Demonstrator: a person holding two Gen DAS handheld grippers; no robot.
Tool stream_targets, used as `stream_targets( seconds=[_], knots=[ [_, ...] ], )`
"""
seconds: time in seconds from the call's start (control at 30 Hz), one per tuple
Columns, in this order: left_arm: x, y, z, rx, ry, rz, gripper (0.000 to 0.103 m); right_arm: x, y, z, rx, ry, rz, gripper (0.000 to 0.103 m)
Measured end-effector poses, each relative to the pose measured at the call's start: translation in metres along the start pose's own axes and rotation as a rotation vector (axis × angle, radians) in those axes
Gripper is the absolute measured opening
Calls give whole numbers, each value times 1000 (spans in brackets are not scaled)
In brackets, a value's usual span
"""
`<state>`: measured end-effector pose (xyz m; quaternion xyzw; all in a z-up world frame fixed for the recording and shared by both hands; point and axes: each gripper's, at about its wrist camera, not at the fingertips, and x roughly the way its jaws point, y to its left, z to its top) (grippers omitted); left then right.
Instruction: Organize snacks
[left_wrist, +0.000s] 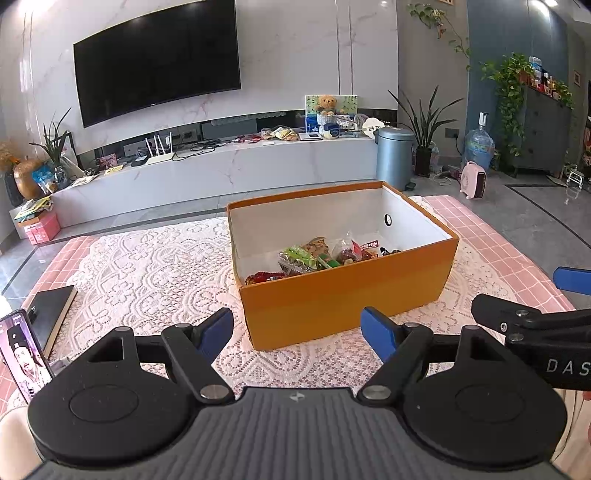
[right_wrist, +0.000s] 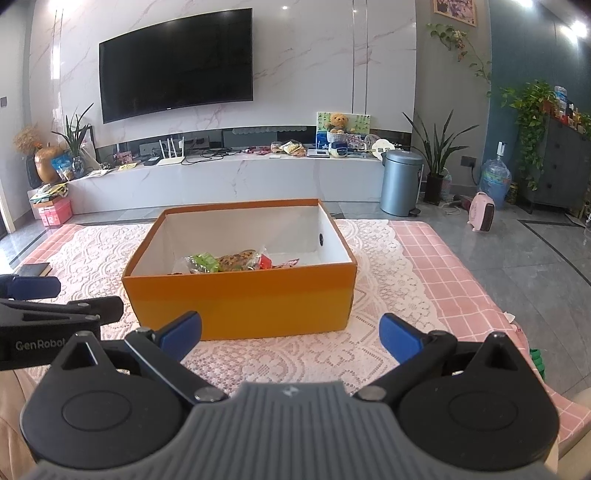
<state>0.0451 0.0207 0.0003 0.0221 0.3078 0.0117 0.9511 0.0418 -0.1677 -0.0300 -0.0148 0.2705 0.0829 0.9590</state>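
Clearly, the orange box (right_wrist: 240, 302) sat open-topped on the lace cloth (left_wrist: 147, 266) near the table's (right_wrist: 443, 266) middle, its long axis running roughly left to right, and in the left wrist view turned a little so its near-left corner pointed toward me. Inside it, the snacks (left_wrist: 317, 254) lay heaped along the near long wall. I held my left gripper (left_wrist: 297, 334) and right gripper (right_wrist: 290, 334) short of the table's near edge, both with fingers spread wide apart and empty.

Left gripper (left_wrist: 297, 334) and right gripper (right_wrist: 290, 336): black linkage arms on round black hubs, silver pivot screws, blue finger pads, grey ribbed housing with small logo, white "GenRobot" and "DAS" lettering on the sides.
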Motion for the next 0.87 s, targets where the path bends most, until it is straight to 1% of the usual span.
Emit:
stream_targets(
  seconds=[0.87],
  knots=[
    [-2,2,3,13,-4,-7,92,-1,0,-2,-13,14,20,99]
  ],
)
